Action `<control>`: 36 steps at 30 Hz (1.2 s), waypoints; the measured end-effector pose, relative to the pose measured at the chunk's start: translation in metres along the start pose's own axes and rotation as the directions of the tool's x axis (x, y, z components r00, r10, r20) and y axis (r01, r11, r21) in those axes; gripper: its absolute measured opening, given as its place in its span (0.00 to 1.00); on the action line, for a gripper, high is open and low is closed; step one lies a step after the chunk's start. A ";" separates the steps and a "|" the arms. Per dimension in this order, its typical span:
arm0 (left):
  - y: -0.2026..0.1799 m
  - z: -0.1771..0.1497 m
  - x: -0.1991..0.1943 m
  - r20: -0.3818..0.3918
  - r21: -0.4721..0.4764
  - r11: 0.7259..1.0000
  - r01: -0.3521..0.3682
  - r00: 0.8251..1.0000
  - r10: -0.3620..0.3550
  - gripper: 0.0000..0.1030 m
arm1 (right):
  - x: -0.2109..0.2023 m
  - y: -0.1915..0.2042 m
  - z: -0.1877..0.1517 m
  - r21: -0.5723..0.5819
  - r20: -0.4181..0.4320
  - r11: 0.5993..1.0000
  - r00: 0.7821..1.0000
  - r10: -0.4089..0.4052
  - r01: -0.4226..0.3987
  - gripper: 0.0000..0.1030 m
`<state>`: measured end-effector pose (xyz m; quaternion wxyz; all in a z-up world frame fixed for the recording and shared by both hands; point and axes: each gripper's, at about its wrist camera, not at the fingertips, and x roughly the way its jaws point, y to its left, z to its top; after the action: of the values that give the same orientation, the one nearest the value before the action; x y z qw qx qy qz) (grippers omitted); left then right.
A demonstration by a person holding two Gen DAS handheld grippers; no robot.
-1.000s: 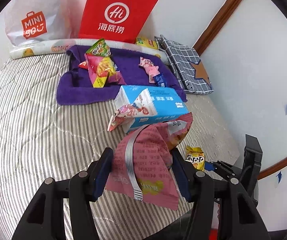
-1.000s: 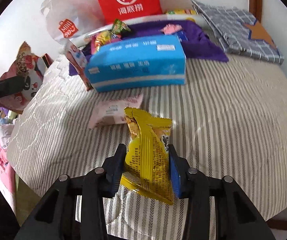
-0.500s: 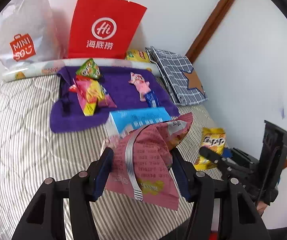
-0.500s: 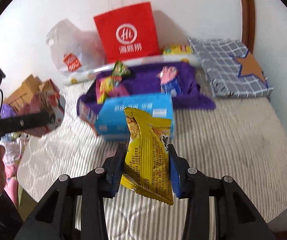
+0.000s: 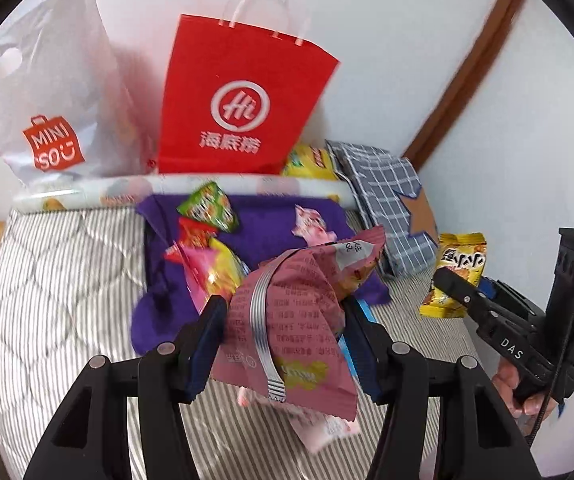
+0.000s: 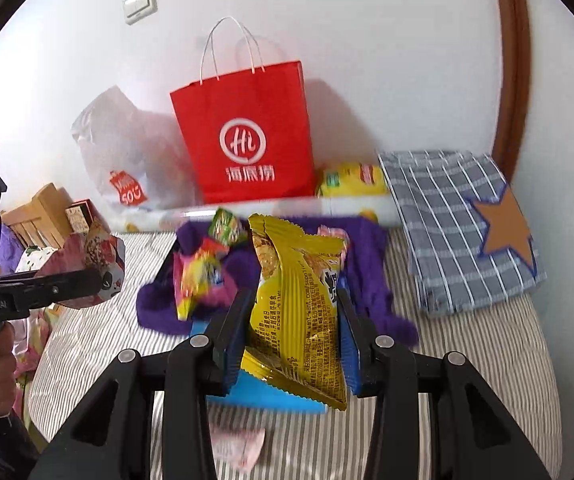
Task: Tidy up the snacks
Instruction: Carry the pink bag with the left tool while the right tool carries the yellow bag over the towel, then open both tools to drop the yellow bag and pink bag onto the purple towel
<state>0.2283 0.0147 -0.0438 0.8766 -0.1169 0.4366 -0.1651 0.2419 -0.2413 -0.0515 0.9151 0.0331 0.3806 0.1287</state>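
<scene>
My left gripper is shut on a pink snack packet, held up above the striped bed. My right gripper is shut on a yellow snack packet, also lifted; the left wrist view shows that yellow snack packet at its right. Ahead lies a purple towel bearing a green packet, a pink-and-yellow packet and a small pink candy. Under the right gripper a blue box is mostly hidden.
A red paper bag and a white plastic bag stand against the wall. A folded checked cloth with a star lies at the right. A small pink packet rests on the bed near the front edge.
Both grippers have risen and moved toward the wall with their packets still held. The blue box has slid down behind the packets, and the bags now fill more of each view.
</scene>
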 end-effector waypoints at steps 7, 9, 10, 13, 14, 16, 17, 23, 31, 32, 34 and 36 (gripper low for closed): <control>0.019 0.041 0.029 0.000 -0.033 0.998 -0.046 0.999 0.046 0.55 | 0.049 -0.006 0.045 0.009 -0.005 1.000 1.000 0.008 -0.008 0.39; 0.024 0.049 0.038 -0.003 -0.037 0.998 -0.050 0.999 0.050 0.55 | 0.061 -0.005 0.055 0.003 -0.005 1.000 1.000 0.005 -0.005 0.39; 0.026 0.055 0.045 -0.006 -0.041 0.998 -0.051 0.999 0.051 0.55 | 0.067 -0.006 0.059 -0.001 -0.005 1.000 1.000 0.007 -0.007 0.39; 0.031 0.065 0.062 -0.012 -0.041 0.997 -0.062 0.998 0.061 0.55 | 0.088 -0.005 0.071 -0.017 -0.015 1.000 1.000 0.018 -0.019 0.39; 0.033 0.069 0.069 -0.016 -0.043 0.997 -0.065 0.998 0.064 0.55 | 0.096 -0.003 0.076 -0.031 -0.016 0.999 1.000 0.023 -0.023 0.39; 0.038 0.076 0.083 -0.026 -0.053 0.997 -0.056 0.998 0.055 0.55 | 0.106 -0.001 0.081 -0.039 -0.017 0.999 1.000 0.026 -0.027 0.39; 0.039 0.079 0.088 -0.029 -0.056 0.997 -0.051 0.998 0.050 0.55 | 0.113 -0.001 0.083 -0.041 -0.020 0.999 0.999 0.034 -0.035 0.39; 0.048 0.086 0.127 -0.059 -0.039 0.996 -0.075 0.996 0.073 0.55 | 0.158 -0.007 0.080 -0.038 -0.065 0.997 0.995 0.072 -0.074 0.39; 0.078 0.082 0.161 -0.120 -0.096 0.995 -0.029 0.993 0.017 0.55 | 0.198 -0.016 0.068 -0.085 -0.159 0.994 0.986 0.055 -0.070 0.39; 0.081 0.082 0.162 -0.122 -0.105 0.994 -0.023 0.993 0.010 0.55 | 0.202 -0.018 0.067 -0.091 -0.168 0.994 0.985 0.046 -0.062 0.39; 0.085 0.082 0.163 -0.126 -0.114 0.993 -0.012 0.992 -0.003 0.55 | 0.207 -0.022 0.064 -0.090 -0.188 0.994 0.981 0.043 -0.061 0.39; 0.087 0.082 0.164 -0.128 -0.118 0.993 -0.014 0.992 -0.001 0.55 | 0.211 -0.025 0.063 -0.088 -0.203 0.994 0.978 0.047 -0.066 0.39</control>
<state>0.4031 0.0351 -0.1444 0.8389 -0.1568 0.5012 -0.1431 0.4347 -0.2081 -0.1560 0.8687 -0.0126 0.4632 0.1752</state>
